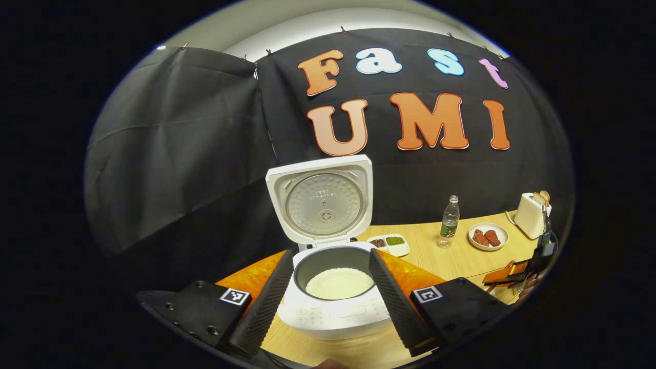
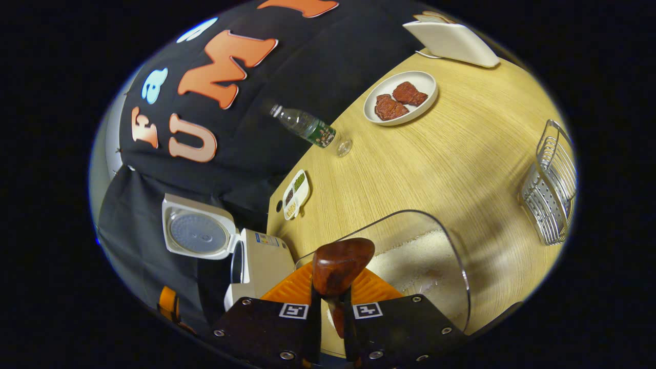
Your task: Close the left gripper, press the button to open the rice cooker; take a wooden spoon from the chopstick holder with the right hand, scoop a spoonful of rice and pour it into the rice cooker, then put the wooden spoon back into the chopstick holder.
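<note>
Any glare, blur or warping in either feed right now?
Left gripper view: sharp, table edge bowed by the fisheye, rice cooker evenly lit. Right gripper view: horizon tilted, spoon near the lens slightly soft, faint reflections on the clear container.

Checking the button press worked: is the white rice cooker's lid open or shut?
Open: the white rice cooker's lid stands upright, and the inner pot shows white contents.

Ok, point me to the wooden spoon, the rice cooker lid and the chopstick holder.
wooden spoon (image 2: 342,265): right gripper view, back of its bowl.
rice cooker lid (image 1: 324,203): left gripper view, inner metal plate.
chopstick holder (image 2: 551,205): right gripper view, wire side.
</note>
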`<state>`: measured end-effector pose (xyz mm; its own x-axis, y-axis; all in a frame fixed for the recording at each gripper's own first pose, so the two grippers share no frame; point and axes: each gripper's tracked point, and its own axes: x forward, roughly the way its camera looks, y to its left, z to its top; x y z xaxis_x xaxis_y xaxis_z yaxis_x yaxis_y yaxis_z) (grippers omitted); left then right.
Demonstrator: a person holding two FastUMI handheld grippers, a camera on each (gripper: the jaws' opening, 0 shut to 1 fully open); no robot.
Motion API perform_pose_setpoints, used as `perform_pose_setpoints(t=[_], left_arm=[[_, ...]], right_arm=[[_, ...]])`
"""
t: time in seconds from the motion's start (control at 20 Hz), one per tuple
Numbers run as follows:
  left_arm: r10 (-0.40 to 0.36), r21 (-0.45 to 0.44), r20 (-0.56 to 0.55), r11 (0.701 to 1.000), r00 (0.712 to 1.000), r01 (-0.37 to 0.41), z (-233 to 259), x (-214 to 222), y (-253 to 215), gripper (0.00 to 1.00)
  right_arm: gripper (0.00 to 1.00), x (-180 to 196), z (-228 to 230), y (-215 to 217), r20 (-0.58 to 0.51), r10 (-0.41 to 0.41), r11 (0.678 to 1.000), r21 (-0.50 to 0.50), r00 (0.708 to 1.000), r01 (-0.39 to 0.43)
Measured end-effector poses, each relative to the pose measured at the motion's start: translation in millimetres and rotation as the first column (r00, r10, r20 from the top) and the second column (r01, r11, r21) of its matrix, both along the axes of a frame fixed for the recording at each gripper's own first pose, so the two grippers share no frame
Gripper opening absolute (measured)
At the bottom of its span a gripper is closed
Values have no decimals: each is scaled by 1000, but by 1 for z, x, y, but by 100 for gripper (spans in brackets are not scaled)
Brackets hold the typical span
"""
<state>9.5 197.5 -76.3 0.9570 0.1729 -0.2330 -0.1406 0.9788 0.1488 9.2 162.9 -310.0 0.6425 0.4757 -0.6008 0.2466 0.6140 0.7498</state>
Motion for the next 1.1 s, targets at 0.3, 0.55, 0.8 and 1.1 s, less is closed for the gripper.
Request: perform_pose_setpoints(t=[0.3,0.55,0.8,1.1], left_arm=[[-13,-13,13,1000,1000,14,1,4,-8,96],[-5,-30,24,1000,1000,6,2,7,-10,96],[27,-46,44,999,999,-25,6,5,7,100],[105,-58,61,993,993,-102,3,-4,53,96]], right_arm=[[17,11,32,-40,-16,-174,968,182,985,174],[17,25,74,-42,-52,-258,886,386,965,257],[17,47,116,-11,-83,-264,808,525,961,267],[17,81,173,63,21,-178,830,540,984,139]])
